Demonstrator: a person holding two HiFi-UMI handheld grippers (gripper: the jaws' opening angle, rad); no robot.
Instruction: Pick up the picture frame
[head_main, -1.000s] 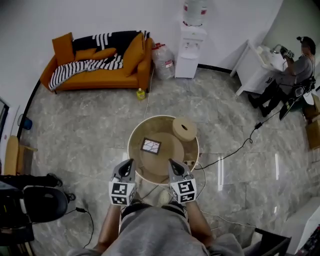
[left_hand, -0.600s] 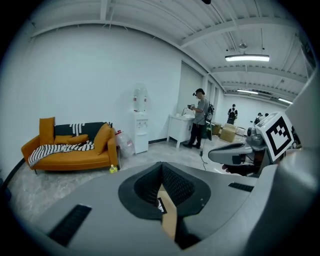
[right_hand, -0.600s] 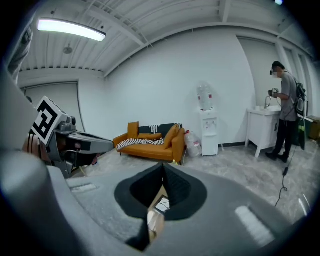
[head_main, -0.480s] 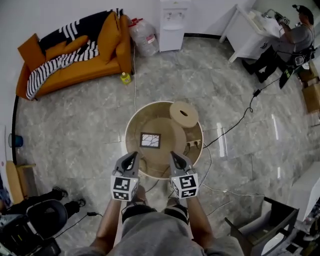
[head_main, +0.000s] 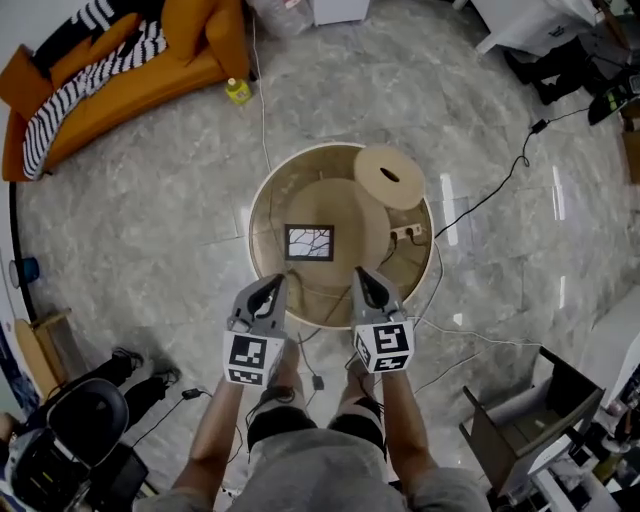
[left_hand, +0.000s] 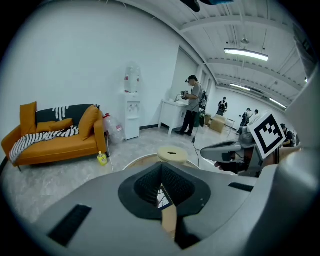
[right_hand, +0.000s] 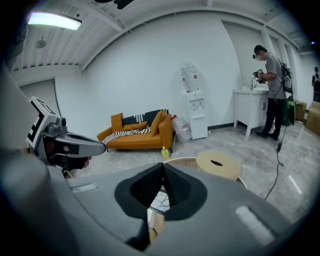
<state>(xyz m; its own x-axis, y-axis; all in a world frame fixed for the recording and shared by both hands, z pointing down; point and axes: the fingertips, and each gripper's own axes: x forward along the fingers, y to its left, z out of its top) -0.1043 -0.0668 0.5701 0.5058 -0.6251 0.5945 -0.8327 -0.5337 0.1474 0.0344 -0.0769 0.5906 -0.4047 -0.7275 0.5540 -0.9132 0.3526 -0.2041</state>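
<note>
Our left gripper (head_main: 271, 289) and right gripper (head_main: 362, 278) both have fingers pressed together, holding nothing; the picture frame (head_main: 309, 242) lies flat on the round table (head_main: 260, 205), near both tips.

Lower and closer
Grey left gripper (head_main: 272, 287) and grey right gripper (head_main: 361, 276) have dropped (in step) toward the round wooden table's (head_main: 258, 196) near edge.

Head view looks steeply down on the round table (head_main: 275, 185). Both gripper views sit low at its near edge, facing the far sofa (left_hand: 55, 145); all three share table and picture frame (head_main: 309, 242).
</note>
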